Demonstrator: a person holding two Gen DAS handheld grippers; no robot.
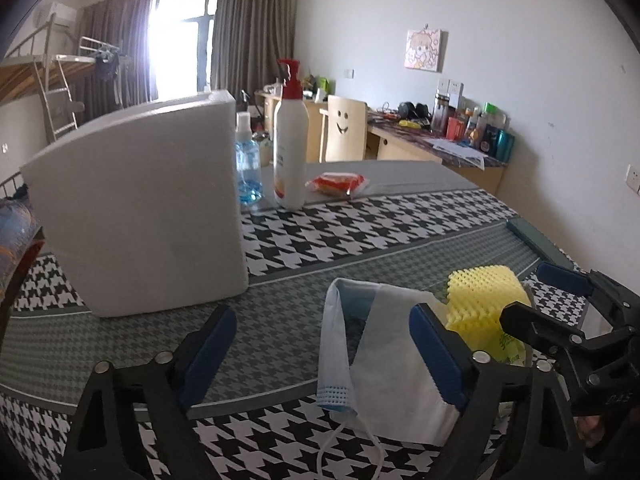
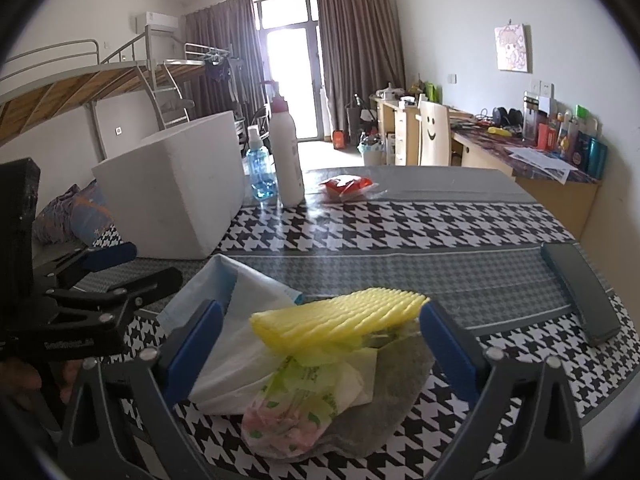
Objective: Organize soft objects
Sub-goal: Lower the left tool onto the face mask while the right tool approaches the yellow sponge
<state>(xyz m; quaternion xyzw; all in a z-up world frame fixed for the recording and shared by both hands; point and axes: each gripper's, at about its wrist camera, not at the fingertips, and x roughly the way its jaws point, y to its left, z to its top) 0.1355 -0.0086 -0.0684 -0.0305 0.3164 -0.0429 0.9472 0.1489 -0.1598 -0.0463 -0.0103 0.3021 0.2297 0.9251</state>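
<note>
A blue and white face mask [image 1: 380,340] lies rumpled on the houndstooth cloth. My left gripper [image 1: 324,344] stands open around it; the right pad sits close against the mask, the left pad well apart. Beside the mask is a pile: a yellow ridged sponge [image 2: 340,320] on a green and pink printed tissue packet [image 2: 296,408] and a grey cloth [image 2: 380,420]. My right gripper [image 2: 320,344] straddles this pile, open, with its pads clear of the sponge. The sponge [image 1: 484,296] and right gripper [image 1: 540,296] also show in the left wrist view.
A white foam box [image 1: 140,208] stands at the left. Behind it are a blue spray bottle [image 1: 248,168], a tall white pump bottle [image 1: 290,148] and a red packet [image 1: 336,184]. A dark flat case [image 2: 580,292] lies at the table's right edge.
</note>
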